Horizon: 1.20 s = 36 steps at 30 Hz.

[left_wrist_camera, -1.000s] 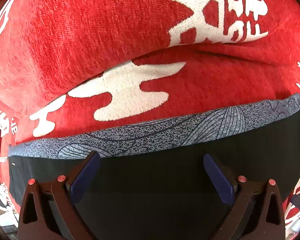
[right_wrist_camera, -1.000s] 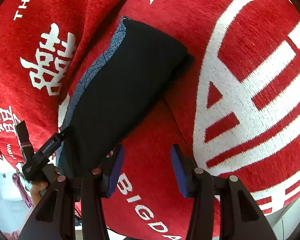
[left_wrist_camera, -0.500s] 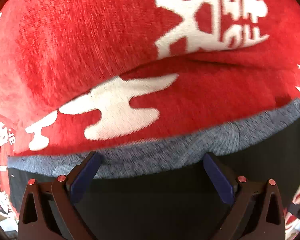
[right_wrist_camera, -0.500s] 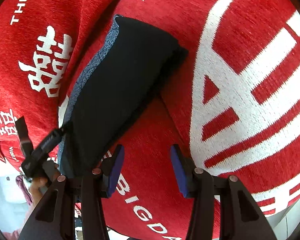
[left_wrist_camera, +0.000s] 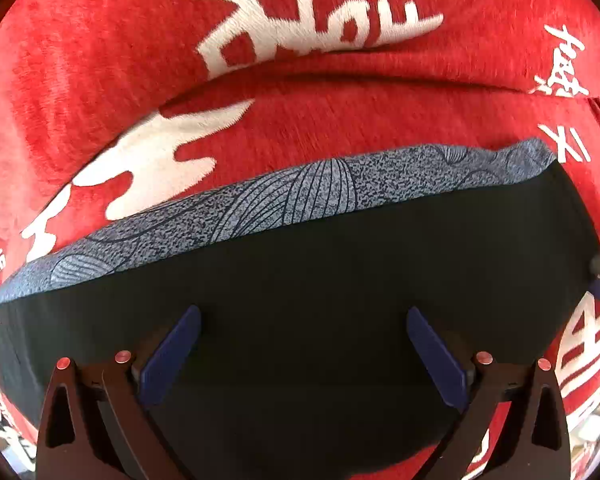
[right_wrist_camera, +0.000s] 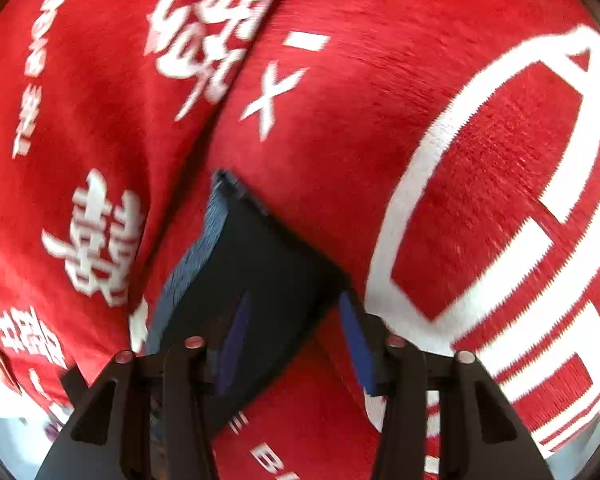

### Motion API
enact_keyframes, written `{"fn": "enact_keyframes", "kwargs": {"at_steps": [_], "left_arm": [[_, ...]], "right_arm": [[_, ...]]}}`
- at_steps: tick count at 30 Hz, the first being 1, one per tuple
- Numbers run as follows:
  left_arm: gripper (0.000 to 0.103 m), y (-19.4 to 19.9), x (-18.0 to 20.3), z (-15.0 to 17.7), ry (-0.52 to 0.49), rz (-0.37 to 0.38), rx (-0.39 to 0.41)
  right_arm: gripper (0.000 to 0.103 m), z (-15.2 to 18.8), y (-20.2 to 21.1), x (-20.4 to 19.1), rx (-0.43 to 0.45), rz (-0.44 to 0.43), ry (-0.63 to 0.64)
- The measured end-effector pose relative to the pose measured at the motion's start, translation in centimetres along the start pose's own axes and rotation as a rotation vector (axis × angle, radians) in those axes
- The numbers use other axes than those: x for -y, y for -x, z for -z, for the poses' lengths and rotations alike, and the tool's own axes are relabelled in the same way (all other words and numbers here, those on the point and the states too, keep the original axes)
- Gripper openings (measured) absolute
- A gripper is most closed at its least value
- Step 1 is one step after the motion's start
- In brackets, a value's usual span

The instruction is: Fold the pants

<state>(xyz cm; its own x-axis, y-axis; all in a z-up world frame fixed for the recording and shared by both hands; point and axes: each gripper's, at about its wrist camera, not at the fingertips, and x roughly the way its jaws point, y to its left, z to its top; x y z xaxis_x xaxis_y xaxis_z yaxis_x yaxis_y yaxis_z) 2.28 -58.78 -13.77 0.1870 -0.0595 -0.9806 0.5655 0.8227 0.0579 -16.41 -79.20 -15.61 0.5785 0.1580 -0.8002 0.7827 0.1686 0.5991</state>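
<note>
The folded black pants (left_wrist_camera: 320, 288) lie on the red cloth, with a blue-grey patterned band (left_wrist_camera: 284, 200) along their far edge. My left gripper (left_wrist_camera: 300, 320) is open, its blue pads (left_wrist_camera: 172, 356) spread wide just above the black fabric. In the right wrist view the pants (right_wrist_camera: 260, 264) lie at an angle under my right gripper (right_wrist_camera: 292, 316). That gripper is open, straddling the pants' near right corner; the view is blurred by motion.
A red cloth with white characters and a big white ring design (right_wrist_camera: 480, 208) covers the whole surface. A crease (left_wrist_camera: 340, 80) runs across it beyond the pants. The cloth's edge and clutter show at the lower left (right_wrist_camera: 4, 432).
My left gripper has pulled back, so more black fabric shows below the band. My right gripper has swung in over the pants' right corner and opened wider.
</note>
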Motion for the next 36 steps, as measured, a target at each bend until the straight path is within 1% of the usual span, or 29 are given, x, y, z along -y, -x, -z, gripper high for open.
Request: {"fn": "enact_keyframes", "kwargs": {"at_steps": [2,3,5,6,9,10,12,13,14,16,18,20,22,24,26,28,31,35,36], "left_arm": [[0.103,0.0,0.3,0.2,-0.001,0.008,0.0],[0.103,-0.2,0.1,0.2,0.003,0.018,-0.001],[0.103,-0.3,-0.7,0.3,0.001,0.023,-0.001],[0.103,-0.4,-0.3,0.1,-0.004,0.02,-0.001],[0.103,-0.1,0.8,-0.1,-0.007,0.015,-0.005],[0.103,-0.2,1.1,-0.3,-0.004,0.018,-0.006],[0.103,-0.1,1.5,-0.5,-0.003,0.019,-0.002],[0.103,-0.1,1.6,-0.6,-0.004,0.019,0.002],[0.103,-0.2,0.0,0.3,-0.003,0.019,0.009],[0.103,-0.2,-0.3,1.0,-0.002,0.018,0.018],[0.103,-0.2,-0.6,1.6,-0.001,0.018,0.02],[0.103,0.1,-0.6,2.0,-0.001,0.02,0.019],[0.103,0.1,-0.8,2.0,-0.001,0.02,0.019],[0.103,0.1,-0.8,2.1,0.001,0.02,0.02],[0.103,0.3,-1.0,2.1,0.001,0.018,0.022],[0.103,0.2,-0.9,2.1,0.003,0.018,0.025],[0.103,0.1,-1.2,2.3,0.003,0.02,0.031],[0.103,0.5,-1.0,3.1,0.004,0.021,0.048],[0.103,0.5,-1.0,3.2,0.004,0.021,0.051]], "right_arm": [[0.014,-0.6,-0.6,0.1,-0.023,0.016,-0.013],[0.014,-0.6,-0.5,0.0,-0.02,0.02,0.003],[0.014,-0.3,-0.6,-0.3,-0.015,0.065,0.061],[0.014,-0.1,-0.7,-0.2,-0.014,0.072,0.071],[0.014,0.1,-0.6,-0.2,0.002,0.069,0.074],[0.018,0.2,-0.4,-0.3,0.002,0.067,0.078],[0.018,0.5,-0.1,-0.1,-0.02,0.038,0.06],[0.018,0.8,-0.2,0.0,-0.039,0.007,0.042],[0.018,1.3,-0.1,0.3,-0.062,-0.024,0.026],[0.019,2.6,-0.2,0.7,-0.107,-0.06,0.026],[0.02,3.6,-0.6,0.8,-0.141,-0.064,0.045],[0.026,4.6,-1.3,1.0,-0.171,-0.07,0.055],[0.039,5.0,-1.5,0.9,-0.178,-0.091,0.049],[0.046,5.1,-1.8,0.8,-0.17,-0.137,0.039],[0.046,4.9,-1.9,0.4,-0.154,-0.16,0.04],[0.046,4.4,-2.2,0.2,-0.143,-0.159,0.042],[0.046,3.7,-3.2,0.5,-0.13,-0.186,0.011],[0.046,2.2,-4.3,0.1,-0.064,-0.235,-0.013],[0.048,1.8,-4.5,-0.2,-0.057,-0.247,-0.018]]}}
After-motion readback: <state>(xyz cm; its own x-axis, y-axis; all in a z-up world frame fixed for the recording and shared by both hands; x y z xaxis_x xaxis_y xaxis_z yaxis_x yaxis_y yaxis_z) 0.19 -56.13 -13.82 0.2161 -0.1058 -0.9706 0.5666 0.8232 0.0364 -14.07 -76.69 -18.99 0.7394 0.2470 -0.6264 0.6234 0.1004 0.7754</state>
